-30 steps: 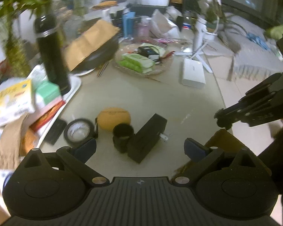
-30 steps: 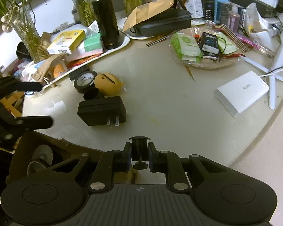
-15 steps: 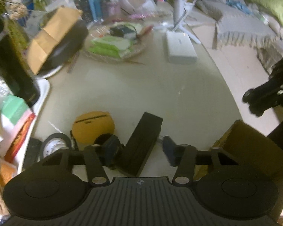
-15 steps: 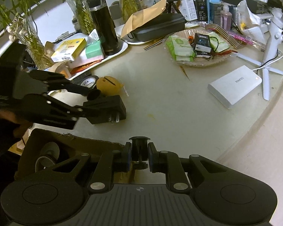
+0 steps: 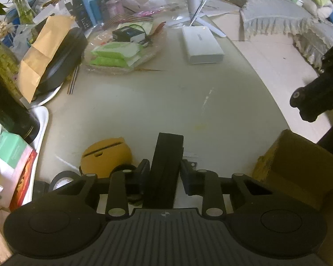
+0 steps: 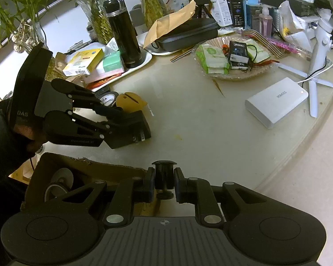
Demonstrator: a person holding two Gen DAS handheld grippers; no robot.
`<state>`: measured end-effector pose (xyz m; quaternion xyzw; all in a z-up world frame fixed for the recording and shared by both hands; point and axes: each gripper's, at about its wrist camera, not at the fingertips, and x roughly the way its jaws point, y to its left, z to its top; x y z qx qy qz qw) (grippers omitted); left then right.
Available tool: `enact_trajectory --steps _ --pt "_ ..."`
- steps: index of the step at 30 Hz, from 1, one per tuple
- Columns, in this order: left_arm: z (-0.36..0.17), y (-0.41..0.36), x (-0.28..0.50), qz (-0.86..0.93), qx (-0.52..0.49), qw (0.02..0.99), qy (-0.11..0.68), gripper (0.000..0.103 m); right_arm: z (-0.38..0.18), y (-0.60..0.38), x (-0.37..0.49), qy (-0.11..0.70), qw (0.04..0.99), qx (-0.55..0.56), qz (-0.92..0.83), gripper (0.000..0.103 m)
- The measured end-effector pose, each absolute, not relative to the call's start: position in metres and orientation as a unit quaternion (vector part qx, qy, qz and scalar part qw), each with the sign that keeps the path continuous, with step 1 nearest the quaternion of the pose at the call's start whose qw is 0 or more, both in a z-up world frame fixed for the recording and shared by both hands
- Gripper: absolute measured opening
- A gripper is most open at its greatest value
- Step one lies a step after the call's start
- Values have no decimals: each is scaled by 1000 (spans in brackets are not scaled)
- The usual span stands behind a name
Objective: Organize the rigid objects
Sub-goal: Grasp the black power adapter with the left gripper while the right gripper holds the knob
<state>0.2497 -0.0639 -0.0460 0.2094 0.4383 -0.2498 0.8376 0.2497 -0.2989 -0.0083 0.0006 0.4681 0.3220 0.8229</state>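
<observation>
Left gripper [image 5: 164, 173] is clamped on the black rectangular power adapter [image 5: 166, 155], one finger on each long side, the block pointing toward twelve o'clock in the left wrist view. Seen from the right wrist camera, this gripper reaches in from nine o'clock, held by a dark-gloved hand [image 6: 2, 137], with the adapter's metal prongs [image 6: 141, 136] facing three o'clock just above the pale glossy tabletop [image 6: 199, 133].

Right gripper [image 6: 164, 182] is closed on a small black knob-topped peg [image 6: 163, 173], low at six o'clock over the table's near edge.

At ten o'clock of the adapter lie the yellow rounded pouch [image 5: 106, 157] and, beside it, the black tape roll [image 5: 62, 178], both close to the left finger. An open brown cardboard box [image 5: 299, 166] sits at four o'clock off the table's curved rim; the right wrist view shows a roll inside it [image 6: 60, 184]. Bare tabletop stretches from the adapter toward twelve and one o'clock, up to the white rectangular power bank [image 5: 202, 42] and the clear glass dish of green packets [image 5: 122, 51]. A white tray [image 5: 41, 122] with a tall black flask [image 6: 123, 33] borders nine o'clock.
</observation>
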Motion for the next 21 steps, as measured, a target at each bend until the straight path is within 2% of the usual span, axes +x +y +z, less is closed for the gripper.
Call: enact_trajectory --steps 7,11,21 --pt "-60 -61 253 -245 199 826 466 31 -8 -298 250 469 823 0 322 20" --pt "-62 -58 253 -237 185 827 474 27 -8 -297 250 470 823 -2 320 20" --pt "-48 -52 241 -222 157 848 455 26 -8 -293 248 471 823 -1 318 20"
